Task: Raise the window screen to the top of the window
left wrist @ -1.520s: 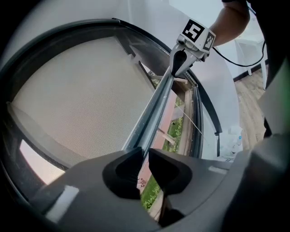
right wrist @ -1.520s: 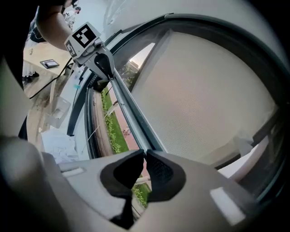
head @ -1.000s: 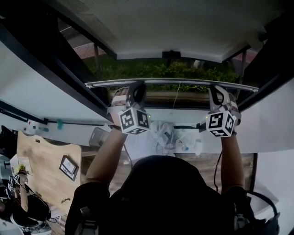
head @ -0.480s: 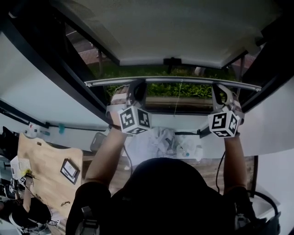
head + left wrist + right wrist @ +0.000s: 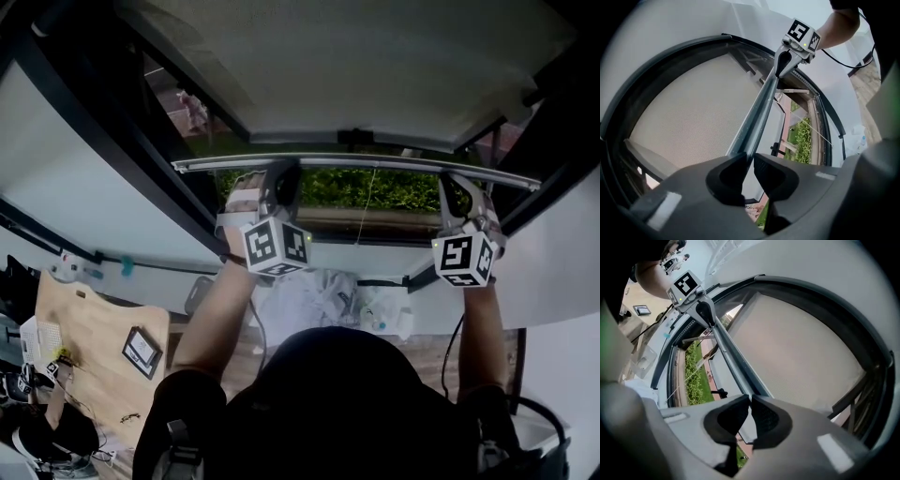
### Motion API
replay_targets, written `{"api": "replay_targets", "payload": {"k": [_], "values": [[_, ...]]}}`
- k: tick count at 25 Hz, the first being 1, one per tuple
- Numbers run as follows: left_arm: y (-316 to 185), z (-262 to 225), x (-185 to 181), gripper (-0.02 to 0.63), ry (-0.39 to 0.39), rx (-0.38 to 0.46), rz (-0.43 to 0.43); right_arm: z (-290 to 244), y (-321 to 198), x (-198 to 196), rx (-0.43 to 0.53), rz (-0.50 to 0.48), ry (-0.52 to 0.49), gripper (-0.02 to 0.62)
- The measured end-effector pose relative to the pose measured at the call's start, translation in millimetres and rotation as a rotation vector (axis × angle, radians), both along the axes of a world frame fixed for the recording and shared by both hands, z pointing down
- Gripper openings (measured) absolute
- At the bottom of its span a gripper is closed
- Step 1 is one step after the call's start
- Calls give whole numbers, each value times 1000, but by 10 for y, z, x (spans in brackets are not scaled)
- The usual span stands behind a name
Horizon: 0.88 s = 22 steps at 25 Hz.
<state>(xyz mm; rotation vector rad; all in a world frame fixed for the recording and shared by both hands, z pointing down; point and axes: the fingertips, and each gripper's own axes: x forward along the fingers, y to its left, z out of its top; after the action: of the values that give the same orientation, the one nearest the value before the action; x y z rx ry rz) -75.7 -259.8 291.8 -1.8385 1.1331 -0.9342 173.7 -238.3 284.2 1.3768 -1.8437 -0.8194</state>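
Note:
The window screen's grey mesh (image 5: pixel 356 66) fills the upper window, ending below in a silver bottom bar (image 5: pixel 356 163) that runs across it. My left gripper (image 5: pixel 278 183) is shut on the bar's left part. My right gripper (image 5: pixel 458 195) is shut on its right part. In the left gripper view the bar (image 5: pixel 759 112) runs from my left gripper (image 5: pixel 749 165) up to the right gripper (image 5: pixel 785 61), with the mesh (image 5: pixel 693 108) beside it. The right gripper view mirrors this: the bar (image 5: pixel 731 362) leaves my right gripper (image 5: pixel 750 404) toward the left gripper (image 5: pixel 705 312).
A black window frame (image 5: pixel 112 131) slants at the left. Under the bar are green bushes (image 5: pixel 375 187) and a thin hanging cord (image 5: pixel 364 202). A black latch (image 5: pixel 354 137) sits on the frame above the bar. White clutter (image 5: pixel 337 291) lies below the sill, and a wooden desk (image 5: pixel 94 347) stands lower left.
Both grippers have risen with the bar held between their jaws. The open gap under the bar has grown, showing more greenery.

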Motion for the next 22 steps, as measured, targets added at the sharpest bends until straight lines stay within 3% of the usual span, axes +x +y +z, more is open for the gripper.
{"api": "replay_targets", "payload": {"k": [18, 22], "values": [[62, -608, -14, 51, 16, 98, 22, -617, 37, -22, 58, -43, -42, 20], [35, -694, -6, 49, -1, 62, 24, -706, 27, -3, 38, -41, -21, 19]]}}
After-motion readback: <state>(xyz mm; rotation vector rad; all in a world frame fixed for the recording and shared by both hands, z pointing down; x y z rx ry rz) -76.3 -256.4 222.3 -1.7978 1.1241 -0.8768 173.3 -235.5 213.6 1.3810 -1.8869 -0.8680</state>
